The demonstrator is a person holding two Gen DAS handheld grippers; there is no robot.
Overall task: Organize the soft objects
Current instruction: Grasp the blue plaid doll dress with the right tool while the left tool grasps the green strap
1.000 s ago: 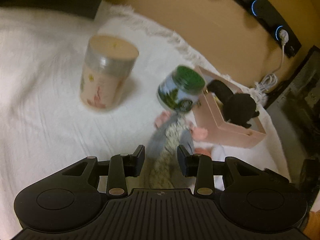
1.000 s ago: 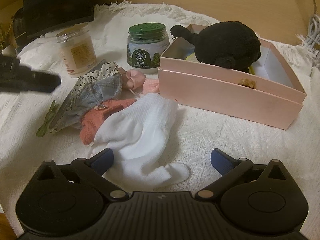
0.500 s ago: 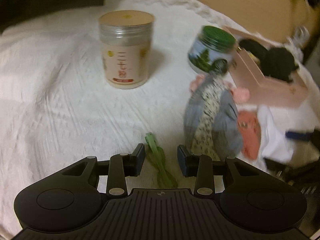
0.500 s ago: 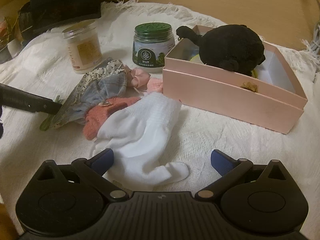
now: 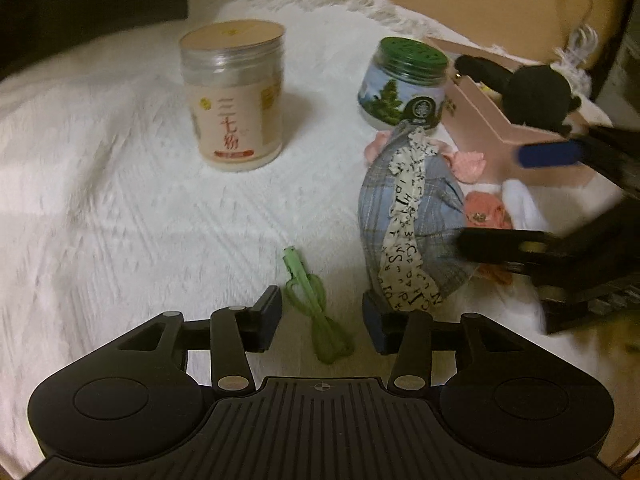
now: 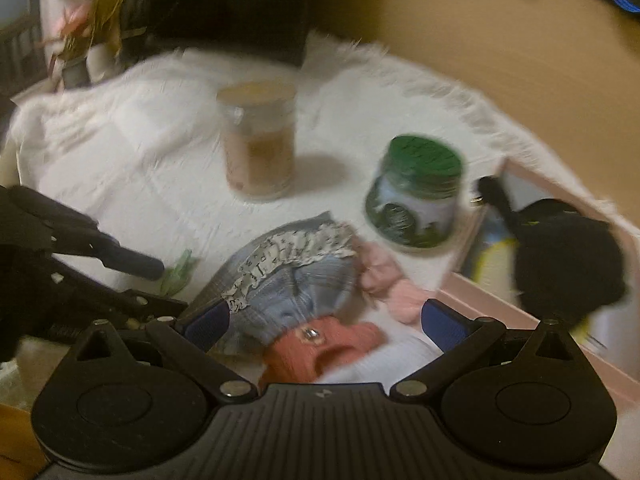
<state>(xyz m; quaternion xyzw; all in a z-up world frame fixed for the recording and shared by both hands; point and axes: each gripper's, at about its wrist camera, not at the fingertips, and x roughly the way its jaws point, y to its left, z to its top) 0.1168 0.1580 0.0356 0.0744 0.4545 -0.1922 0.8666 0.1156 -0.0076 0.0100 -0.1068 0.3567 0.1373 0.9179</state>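
- The left gripper (image 5: pixel 322 316) is hovering low with its jaws parted and gripping nothing, straddling the green hair tie (image 5: pixel 316 312) on the white cloth (image 5: pixel 120 200) — lined up, I'd judge, to pinch it.
- The right gripper (image 6: pixel 324 320) is hanging over the soft pile, jaws spread wide and released, bracketing the blue frilled garment (image 6: pixel 296 280) and the coral knit piece (image 6: pixel 320 348), likely sizing up a grab.
- The pink box (image 5: pixel 492 128) is sitting just beside the pile, already holding the black plush (image 5: pixel 536 96) — seemingly the destination.
- The tan jar (image 5: pixel 234 96) and green-lidded jar (image 5: pixel 408 80) are standing upright, apart from the soft things.
- The right view is blurring, so fine contact is hard to call.
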